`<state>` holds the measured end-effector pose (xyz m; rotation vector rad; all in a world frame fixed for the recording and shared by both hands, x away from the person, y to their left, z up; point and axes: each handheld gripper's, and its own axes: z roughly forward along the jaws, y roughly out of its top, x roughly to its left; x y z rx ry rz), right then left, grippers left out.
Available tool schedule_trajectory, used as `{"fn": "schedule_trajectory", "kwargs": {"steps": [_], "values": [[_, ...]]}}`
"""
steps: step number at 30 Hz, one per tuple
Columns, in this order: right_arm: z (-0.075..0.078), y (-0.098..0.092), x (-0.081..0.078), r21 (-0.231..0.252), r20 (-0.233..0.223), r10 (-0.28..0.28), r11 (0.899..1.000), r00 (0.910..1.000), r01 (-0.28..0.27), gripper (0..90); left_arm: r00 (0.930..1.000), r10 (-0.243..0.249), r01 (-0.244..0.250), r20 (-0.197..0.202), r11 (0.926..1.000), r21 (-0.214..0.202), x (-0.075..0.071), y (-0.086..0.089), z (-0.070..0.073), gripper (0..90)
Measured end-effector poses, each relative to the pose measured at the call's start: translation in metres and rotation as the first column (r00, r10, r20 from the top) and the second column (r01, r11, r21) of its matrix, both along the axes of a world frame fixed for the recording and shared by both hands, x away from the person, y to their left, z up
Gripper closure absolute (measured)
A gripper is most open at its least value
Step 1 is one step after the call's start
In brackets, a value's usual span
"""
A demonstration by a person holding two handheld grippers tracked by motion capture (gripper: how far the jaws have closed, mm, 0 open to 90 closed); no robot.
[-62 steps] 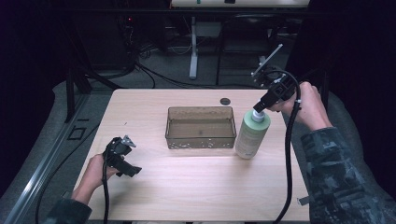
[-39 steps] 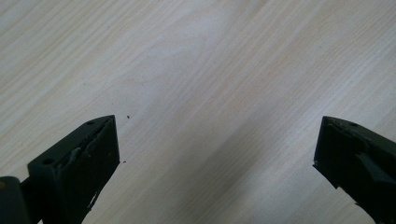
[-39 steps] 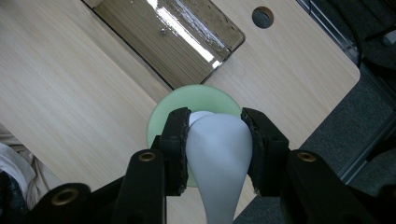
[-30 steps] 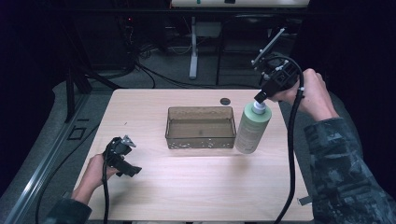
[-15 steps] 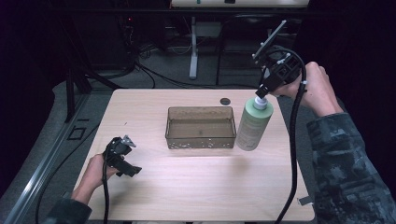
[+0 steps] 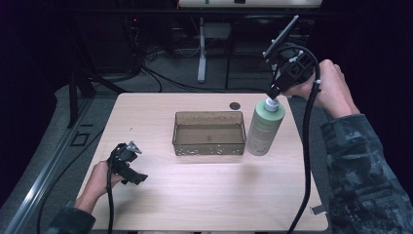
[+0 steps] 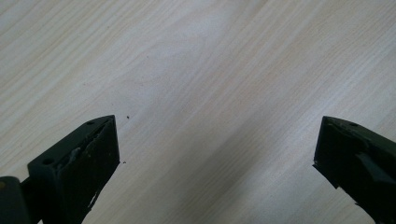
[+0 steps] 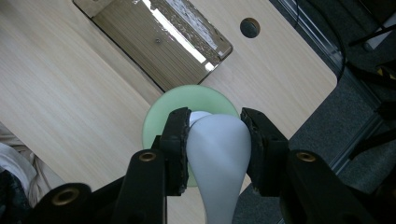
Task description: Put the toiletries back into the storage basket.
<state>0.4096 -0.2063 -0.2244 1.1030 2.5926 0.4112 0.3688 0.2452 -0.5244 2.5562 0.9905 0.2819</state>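
Below both my tongs lay the pale wooden table (image 6: 204,195), the largest thing there. Just to the left of my right tongs (image 6: 273,93), and well off from my left tongs (image 6: 127,168), the brown see-through tray (image 6: 209,145) sat on it with nothing I could make out inside.

Directly under my right tongs stood the green bottle (image 6: 263,129), upright, or perhaps tipped a little; I could not tell whether its base was on the table or just clear of it, close beside the tray's right end. In the right gripper view its white pump top (image 8: 218,154) sat squeezed between my two jaws, so those tongs were closed on the pump top, gripping it from above.

I judged that a poor hold for carrying: the pump top looked smooth and rounded, likely slippery, and the bottle below could swing from so high a point if it was full and heavy. The neck just under the pump, or the stiff body, would be a steadier place to take it.

My left tongs rested low over bare table at the near left, jaws spread wide and holding nothing.

Beyond my right tongs a small dark hole (image 6: 235,105) marked the table's far side.
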Motion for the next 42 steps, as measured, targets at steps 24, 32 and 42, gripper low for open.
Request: {"fn": "schedule_trajectory", "kwargs": {"steps": [24,32,42], "values": [[0.008,0.015,0.013,-0.002,0.013,0.01,1.0,0.9999,-0.01,63.2,1.0,-0.002,0.002,-0.003,1.0,0.002,0.0,0.0,0.0,0.2],[0.007,0.02,0.02,0.002,0.015,0.011,1.0,0.9998,-0.011,63.3,1.0,-0.002,0.002,-0.002,1.0,0.002,0.0,0.0,0.0,0.2],[0.008,0.031,0.026,0.006,0.018,0.024,1.0,0.9996,-0.024,63.3,1.0,-0.003,0.003,-0.004,1.0,0.003,0.0,0.0,0.0,0.2]]}}
